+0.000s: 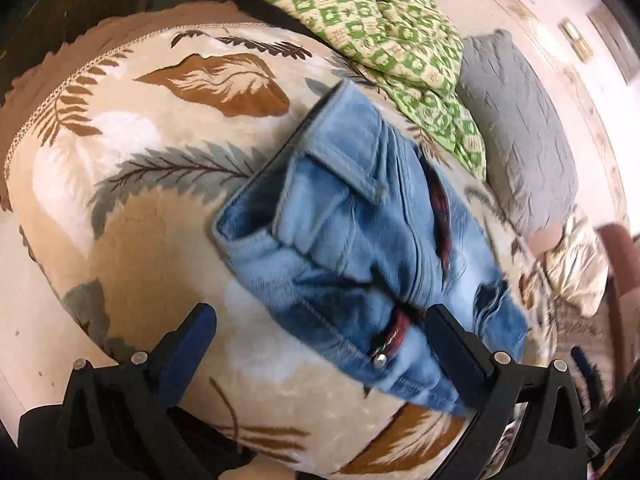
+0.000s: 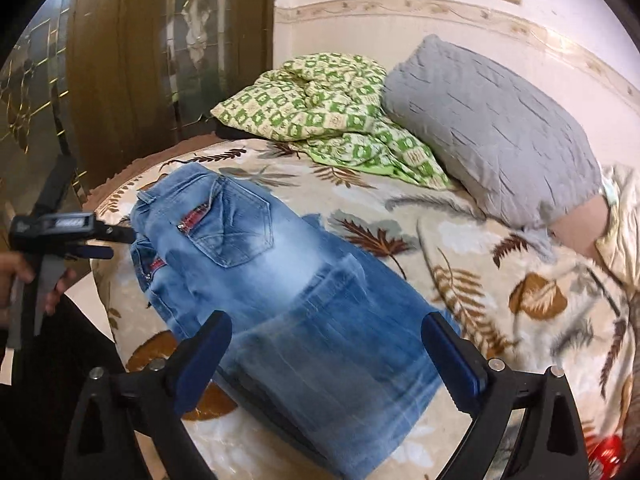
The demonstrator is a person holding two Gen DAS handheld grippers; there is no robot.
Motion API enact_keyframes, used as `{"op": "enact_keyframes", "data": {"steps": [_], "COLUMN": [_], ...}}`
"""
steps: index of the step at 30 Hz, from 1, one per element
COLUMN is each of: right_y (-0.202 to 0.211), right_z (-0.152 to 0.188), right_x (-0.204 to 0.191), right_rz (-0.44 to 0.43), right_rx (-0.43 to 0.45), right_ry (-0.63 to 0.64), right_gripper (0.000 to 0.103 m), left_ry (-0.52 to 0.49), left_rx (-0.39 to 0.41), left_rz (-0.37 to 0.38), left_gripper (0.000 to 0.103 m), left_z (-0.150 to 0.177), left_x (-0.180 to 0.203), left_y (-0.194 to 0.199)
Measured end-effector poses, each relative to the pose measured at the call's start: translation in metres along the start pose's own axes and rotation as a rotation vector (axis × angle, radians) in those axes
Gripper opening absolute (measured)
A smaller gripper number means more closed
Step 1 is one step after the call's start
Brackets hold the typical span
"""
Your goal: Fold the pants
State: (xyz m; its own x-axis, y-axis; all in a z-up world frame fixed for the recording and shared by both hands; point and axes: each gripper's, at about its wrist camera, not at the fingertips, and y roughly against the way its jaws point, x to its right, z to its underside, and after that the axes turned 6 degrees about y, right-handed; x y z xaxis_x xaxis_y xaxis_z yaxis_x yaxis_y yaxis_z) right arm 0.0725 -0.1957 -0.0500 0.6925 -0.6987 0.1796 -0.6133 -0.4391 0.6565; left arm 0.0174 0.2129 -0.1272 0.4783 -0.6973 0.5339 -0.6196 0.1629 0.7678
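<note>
Light blue jeans point(image 2: 260, 264) lie folded on the leaf-patterned blanket point(image 2: 460, 248), back pocket with red plaid trim facing up, waist at the far left. My right gripper point(image 2: 326, 340) hovers open above their near, doubled-over end, with nothing between the pads. In the left wrist view the jeans point(image 1: 360, 232) lie bunched by the waistband and a red-trimmed pocket. My left gripper point(image 1: 320, 328) stands open just short of them, its right finger point(image 1: 452, 332) over the denim edge. The right wrist view shows the left gripper point(image 2: 112, 242) beside the waist, held by a hand point(image 2: 24, 276).
A green checked quilt point(image 2: 320, 120) and a grey pillow point(image 2: 492, 136) lie at the bed's far side against the pale wall. A wooden door point(image 2: 120, 60) stands beyond the bed's left edge. Something red point(image 2: 608, 452) shows at the lower right.
</note>
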Motion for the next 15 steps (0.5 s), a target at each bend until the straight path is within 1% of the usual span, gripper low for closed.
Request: {"op": "enact_keyframes", "data": {"steps": [2,4,7,10,15], "right_y": [0.002,0.005,0.007,0.010,0.013], "right_z": [-0.005,-0.009,-0.016,-0.024,-0.038], "right_x": [-0.001,0.002,0.008,0.012,0.005], "right_rz": [0.004,0.006,0.011,-0.005,-0.031], "right_rx": [0.003,0.013,0.022,0.044,0.082], "right_ry": [0.005,-0.002,-0.031,-0.065,-0.065], "right_gripper": [0.097,0.097,0.097,0.097,0.097], "left_ry": [-0.026,-0.094,-0.168,-0.252,-0.318], "left_rx": [0.008,0.040,0.055,0.086,0.120], "left_rz": [-0.001,-0.018,-0.050,-0.100,-0.172], "left_gripper": [0.103,0.103,0.103,0.103,0.103], "left_z": [-0.007,-0.015,-0.028,-0.042,-0.055], "left_x": [0.008,0.019,0.031,0.043,0.046], "left_y": [0.009,0.027,0.052,0.094,0.167]}}
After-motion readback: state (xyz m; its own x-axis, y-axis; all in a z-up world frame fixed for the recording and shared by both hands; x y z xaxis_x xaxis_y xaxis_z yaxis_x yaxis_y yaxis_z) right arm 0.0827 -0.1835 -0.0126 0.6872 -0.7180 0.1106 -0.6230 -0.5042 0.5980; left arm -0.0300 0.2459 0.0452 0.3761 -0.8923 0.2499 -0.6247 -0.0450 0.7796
